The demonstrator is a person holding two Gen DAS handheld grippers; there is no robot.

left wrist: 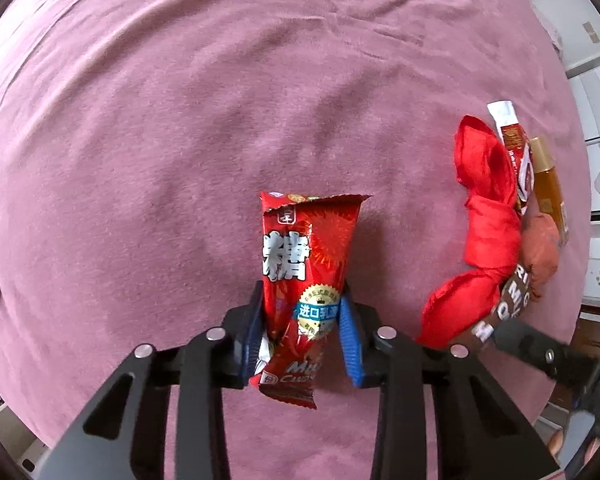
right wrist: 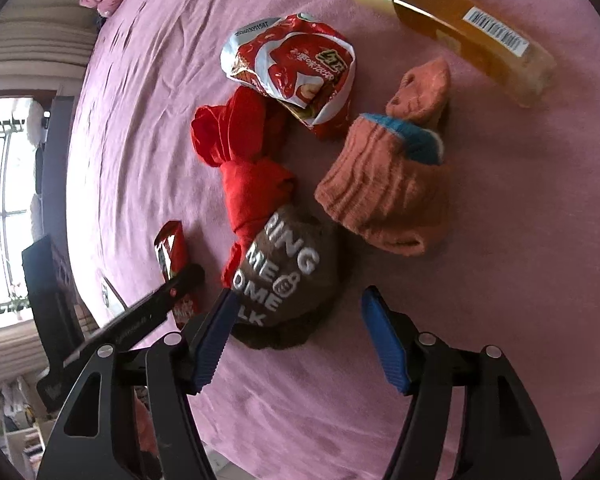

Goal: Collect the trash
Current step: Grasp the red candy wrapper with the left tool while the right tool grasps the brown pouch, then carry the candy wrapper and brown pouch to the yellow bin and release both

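Observation:
My left gripper (left wrist: pixel 302 320) is shut on a red candy wrapper (left wrist: pixel 304 264) with white Chinese lettering, which stands up between its blue pads above the pink bed cover (left wrist: pixel 180 120). The same wrapper shows small at the left of the right wrist view (right wrist: pixel 171 252), with the left gripper's black finger across it. My right gripper (right wrist: pixel 296 332) is open and empty, its blue pads either side of a brown sock (right wrist: pixel 288 280) with white letters. A crumpled red and white snack packet (right wrist: pixel 296 68) lies farther off.
A red cloth (right wrist: pixel 240 160) lies knotted beside the brown sock. An orange sock (right wrist: pixel 384 188) with a teal patch lies to the right. An amber bottle with a gold cap (right wrist: pixel 452 28) lies at the far right. The same pile shows at the right in the left wrist view (left wrist: pixel 492 200).

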